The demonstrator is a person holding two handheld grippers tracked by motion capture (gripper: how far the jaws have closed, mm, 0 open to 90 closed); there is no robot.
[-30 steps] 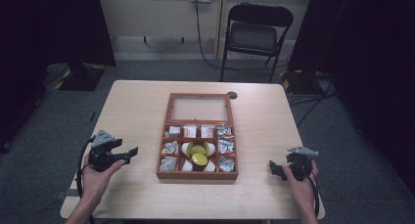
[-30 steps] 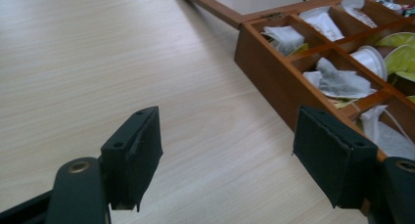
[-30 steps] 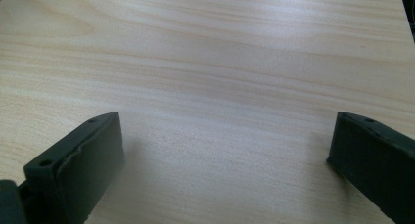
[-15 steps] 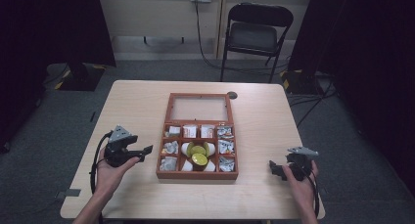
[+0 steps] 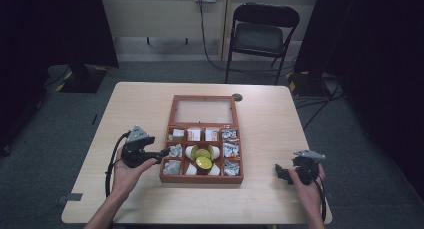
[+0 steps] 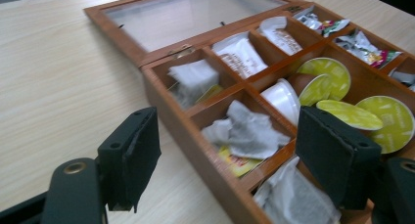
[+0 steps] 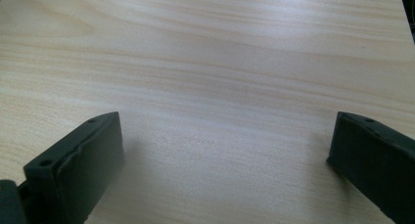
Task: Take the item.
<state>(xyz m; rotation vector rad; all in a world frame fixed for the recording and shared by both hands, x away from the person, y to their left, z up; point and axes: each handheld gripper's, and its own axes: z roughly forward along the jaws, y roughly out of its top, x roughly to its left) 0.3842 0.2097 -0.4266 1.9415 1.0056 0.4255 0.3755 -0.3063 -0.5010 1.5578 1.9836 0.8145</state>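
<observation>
Pale matt wood-grain table; glossy reddish wooden box, glass-paned lid.

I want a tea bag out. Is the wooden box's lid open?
Open: the glass lid lies flat behind the box, compartments exposed.

Each black tool carries a grey three-cornered top plate (cable trailing), with screw-holed jaws; forearms bare.

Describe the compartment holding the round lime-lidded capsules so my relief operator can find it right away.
Start at the wooden box in the middle of the table, its glass lid lying open on the far side. The capsules fill the middle column of compartments, nearer the person. Their round lime-green foil lids set them apart: the neighbouring compartments hold flat paper tea bags and crinkled sachets.
</observation>
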